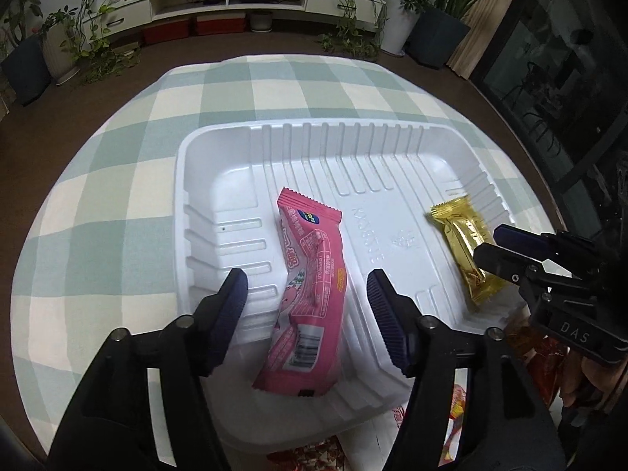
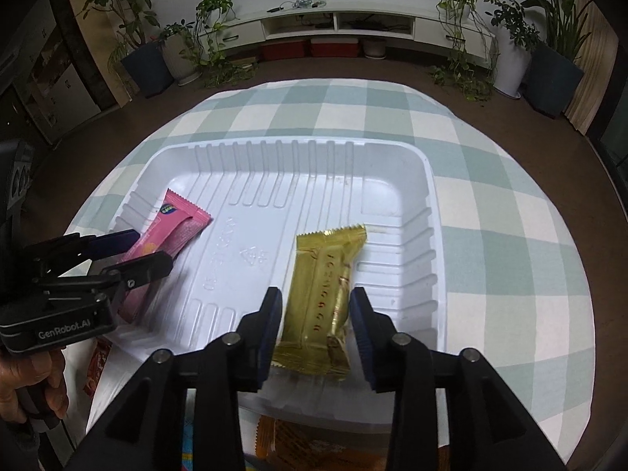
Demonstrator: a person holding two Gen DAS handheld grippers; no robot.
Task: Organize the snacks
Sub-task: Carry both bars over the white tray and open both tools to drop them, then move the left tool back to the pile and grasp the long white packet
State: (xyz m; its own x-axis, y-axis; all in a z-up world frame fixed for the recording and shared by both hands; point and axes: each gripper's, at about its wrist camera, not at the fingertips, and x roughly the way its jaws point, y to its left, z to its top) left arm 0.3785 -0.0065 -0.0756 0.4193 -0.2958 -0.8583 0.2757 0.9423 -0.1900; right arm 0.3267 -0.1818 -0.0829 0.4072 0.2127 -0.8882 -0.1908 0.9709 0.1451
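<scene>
Checked cloth [image 1: 117,204]: pink snack [image 1: 310,274] lies between parted left tongs [image 1: 308,294]

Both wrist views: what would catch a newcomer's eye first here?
A big white tray fills the checked tablecloth. In it lie a pink snack packet on its left side and a gold snack packet on its right. The left gripper and right gripper each straddle one, jaws open.

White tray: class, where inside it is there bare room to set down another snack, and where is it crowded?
The white tray is bare between the pink snack and the gold snack, and along its far ribbed wall. The near edge is crowded: the left hand-held gripper straddles the pink snack, the right hand-held gripper the gold, with more packets outside the rim.
</scene>
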